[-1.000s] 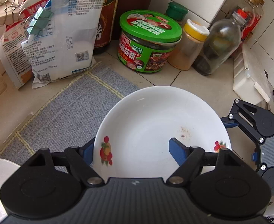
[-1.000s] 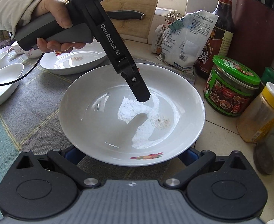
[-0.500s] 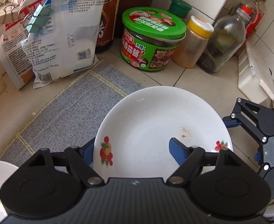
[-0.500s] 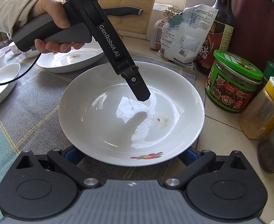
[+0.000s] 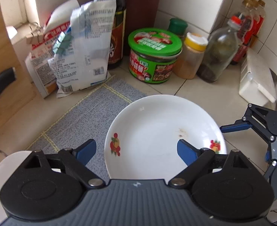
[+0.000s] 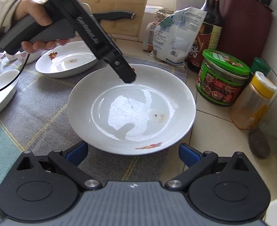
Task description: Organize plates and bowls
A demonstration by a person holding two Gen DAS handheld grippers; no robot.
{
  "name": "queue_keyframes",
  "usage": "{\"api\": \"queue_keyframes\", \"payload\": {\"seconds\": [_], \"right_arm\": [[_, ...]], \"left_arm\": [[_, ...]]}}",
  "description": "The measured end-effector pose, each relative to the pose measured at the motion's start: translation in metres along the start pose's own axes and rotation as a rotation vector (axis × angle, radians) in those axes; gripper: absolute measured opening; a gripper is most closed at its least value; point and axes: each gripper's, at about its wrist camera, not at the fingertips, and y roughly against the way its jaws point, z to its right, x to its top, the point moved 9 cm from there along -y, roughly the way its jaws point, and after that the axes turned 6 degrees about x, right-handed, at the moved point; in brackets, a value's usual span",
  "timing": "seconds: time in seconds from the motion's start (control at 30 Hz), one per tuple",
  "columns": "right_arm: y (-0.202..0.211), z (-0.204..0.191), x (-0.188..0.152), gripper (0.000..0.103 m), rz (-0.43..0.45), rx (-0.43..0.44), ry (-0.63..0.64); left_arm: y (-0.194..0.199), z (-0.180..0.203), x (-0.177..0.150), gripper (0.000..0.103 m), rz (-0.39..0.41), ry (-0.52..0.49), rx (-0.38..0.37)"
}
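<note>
The white plate (image 6: 131,109) sits on the grey mat (image 6: 34,113), its rim between the left gripper (image 5: 136,150)'s opening, untouching fingers, nearer than the right gripper (image 6: 132,154), whose spread fingers flank the near edge.

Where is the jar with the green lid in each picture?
Left wrist view: the green-lidded jar stands in the upper middle, by the back wall, beyond the white plate.
Right wrist view: the same jar is at the right, past the plate's right rim.
Shared landmark: the yellow-capped spice jar stands just right of it in both.
</note>
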Motion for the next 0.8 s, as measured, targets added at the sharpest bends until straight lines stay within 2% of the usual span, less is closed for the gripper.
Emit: {"api": "queue_keyframes", "payload": {"seconds": [0.33, 0.53, 0.8], "right_arm": [[0.039, -0.017, -0.010, 0.103, 0.057, -0.087, -0.148], [0.048, -0.025, -0.009, 0.103, 0.078, -0.121, -0.195], [0.050, -0.046, -0.014, 0.103, 0.056, -0.104, -0.179]], "left_arm": [[0.062, 0.028, -0.028, 0.096, 0.090, 0.005, 0.060], [0.087, 0.036, -0.070, 0.096, 0.131, 0.121, 0.097], [0.113, 0.037, -0.131, 0.096, 0.171, 0.279, 0.156]]}}
